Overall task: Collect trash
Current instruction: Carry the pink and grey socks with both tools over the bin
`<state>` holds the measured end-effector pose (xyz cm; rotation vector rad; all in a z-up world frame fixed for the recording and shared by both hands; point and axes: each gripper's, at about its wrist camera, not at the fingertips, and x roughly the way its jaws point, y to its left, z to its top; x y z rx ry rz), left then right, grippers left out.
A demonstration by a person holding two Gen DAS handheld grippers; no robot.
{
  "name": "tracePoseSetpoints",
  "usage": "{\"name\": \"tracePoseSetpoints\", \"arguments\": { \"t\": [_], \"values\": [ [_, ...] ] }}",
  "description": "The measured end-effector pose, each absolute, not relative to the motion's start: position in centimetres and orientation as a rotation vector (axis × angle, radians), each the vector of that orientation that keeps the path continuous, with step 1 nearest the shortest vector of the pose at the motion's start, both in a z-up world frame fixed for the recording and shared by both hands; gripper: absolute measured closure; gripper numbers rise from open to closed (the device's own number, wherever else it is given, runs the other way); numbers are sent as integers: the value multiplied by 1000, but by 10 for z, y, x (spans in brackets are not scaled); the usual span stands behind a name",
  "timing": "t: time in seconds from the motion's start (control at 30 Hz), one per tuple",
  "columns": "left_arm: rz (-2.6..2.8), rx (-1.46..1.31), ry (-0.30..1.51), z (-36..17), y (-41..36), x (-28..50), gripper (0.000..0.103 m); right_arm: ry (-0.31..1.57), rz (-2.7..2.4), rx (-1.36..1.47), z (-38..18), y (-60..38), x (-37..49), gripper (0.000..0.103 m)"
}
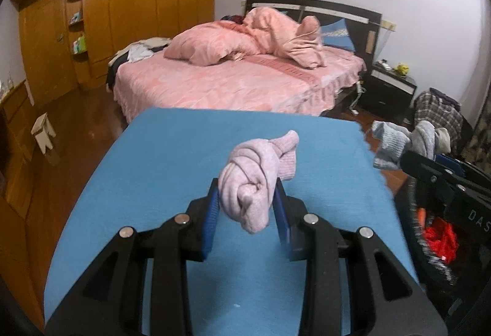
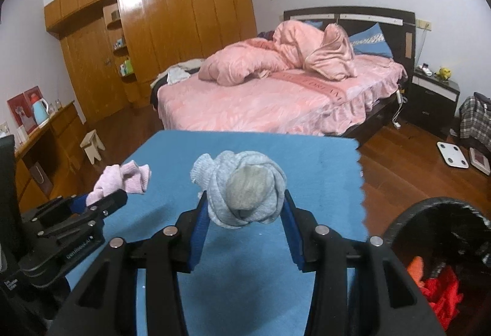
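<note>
Socks, one pink (image 1: 257,179), one grey (image 2: 245,192), knotted into bundles.

We lose the black bin (image 2: 435,207) at the right and bottom edges of both views, and its contents are only red and orange blur (image 2: 442,290). Left gripper (image 1: 247,198) pads hide the pink sock bundle's (image 1: 254,179) flanks. Same for the grey sock bundle (image 2: 245,192) in the right gripper (image 2: 245,207). Shelf items (image 2: 124,66) in the wardrobe are too small to tell.
</note>
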<state>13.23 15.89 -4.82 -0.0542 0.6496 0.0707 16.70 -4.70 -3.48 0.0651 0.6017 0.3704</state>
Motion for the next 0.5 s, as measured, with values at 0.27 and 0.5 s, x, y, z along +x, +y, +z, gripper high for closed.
{"name": "tracePoseSetpoints", "arguments": {
  "t": [0.27, 0.5],
  "values": [
    [-9, -15, 601, -21, 106, 101, 71, 545, 328, 67, -6, -86, 126, 58],
    [-63, 14, 566, -4, 70, 75, 71, 498, 297, 85, 12, -119, 96, 58]
  ]
}}
